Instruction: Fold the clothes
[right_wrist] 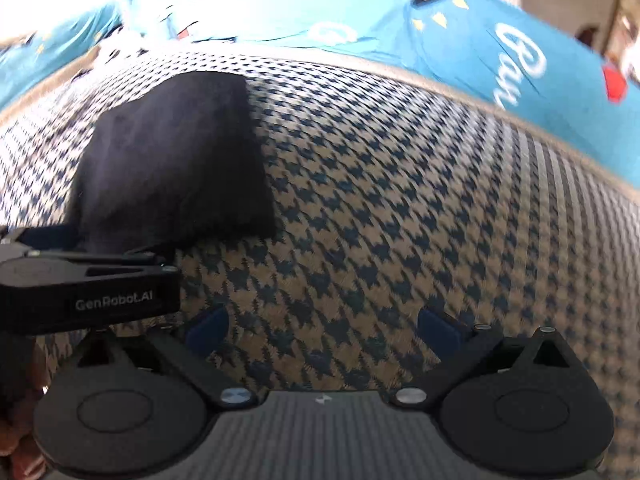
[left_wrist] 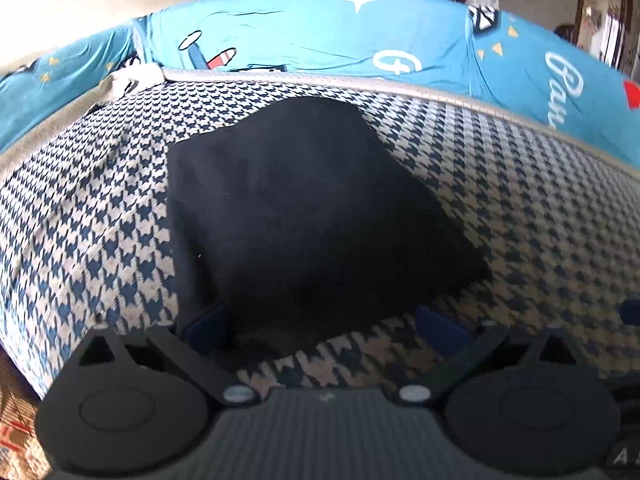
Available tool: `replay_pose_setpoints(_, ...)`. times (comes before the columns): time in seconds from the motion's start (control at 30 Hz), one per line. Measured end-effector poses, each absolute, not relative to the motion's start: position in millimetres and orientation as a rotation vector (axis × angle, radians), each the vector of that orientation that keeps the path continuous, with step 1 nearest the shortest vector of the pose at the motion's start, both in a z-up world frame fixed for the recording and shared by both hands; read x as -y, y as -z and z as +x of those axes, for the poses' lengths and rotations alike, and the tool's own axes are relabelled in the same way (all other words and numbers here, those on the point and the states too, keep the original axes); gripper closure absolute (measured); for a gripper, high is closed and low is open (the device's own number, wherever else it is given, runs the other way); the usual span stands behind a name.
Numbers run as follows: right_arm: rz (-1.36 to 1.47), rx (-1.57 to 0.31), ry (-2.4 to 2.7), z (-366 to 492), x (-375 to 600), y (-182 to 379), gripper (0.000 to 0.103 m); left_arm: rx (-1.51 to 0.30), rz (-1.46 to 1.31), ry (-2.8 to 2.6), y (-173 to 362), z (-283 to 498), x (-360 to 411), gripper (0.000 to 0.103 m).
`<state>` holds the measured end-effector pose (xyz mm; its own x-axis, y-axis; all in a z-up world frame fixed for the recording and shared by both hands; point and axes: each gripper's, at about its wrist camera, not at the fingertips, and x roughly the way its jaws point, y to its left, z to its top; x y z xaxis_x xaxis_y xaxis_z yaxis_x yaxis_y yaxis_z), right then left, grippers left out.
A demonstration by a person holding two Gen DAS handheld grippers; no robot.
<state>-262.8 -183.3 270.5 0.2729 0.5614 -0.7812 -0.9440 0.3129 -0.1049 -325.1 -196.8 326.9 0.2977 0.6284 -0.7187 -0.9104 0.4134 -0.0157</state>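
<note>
Your left claw (left_wrist: 320,326) is open, its blue tips on either side of the near edge of the black cloth (left_wrist: 304,208). Your right claw (right_wrist: 322,326) is open too, over the checked blanket (right_wrist: 400,208). Farther back lies a blue sheet (left_wrist: 320,36).

Folded garment (left_wrist: 304,216): plain black. Blanket (left_wrist: 540,208) beneath: navy-and-cream houndstooth, grey edging. Bed sheet (left_wrist: 304,28): turquoise, printed with white stars, yellow triangles, white lettering, red accents. Gripper fingertips (right_wrist: 438,330): dark blue pads, black bodies.
</note>
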Motion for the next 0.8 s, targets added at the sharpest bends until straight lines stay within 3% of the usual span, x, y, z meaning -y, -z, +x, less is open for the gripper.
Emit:
replay_pose_setpoints(0.4,-0.689,-0.629,-1.326,-274.3,178.5,-296.3,0.001,-0.654,-0.523,-1.154,-345.0,-363.6,192.7,0.0)
replay_pose_setpoints(0.8,-0.544,-0.737,-1.348,-261.6,181.6,-298.7,0.001,-0.671,-0.588,-1.197,-348.1,-367.0,210.2,0.0)
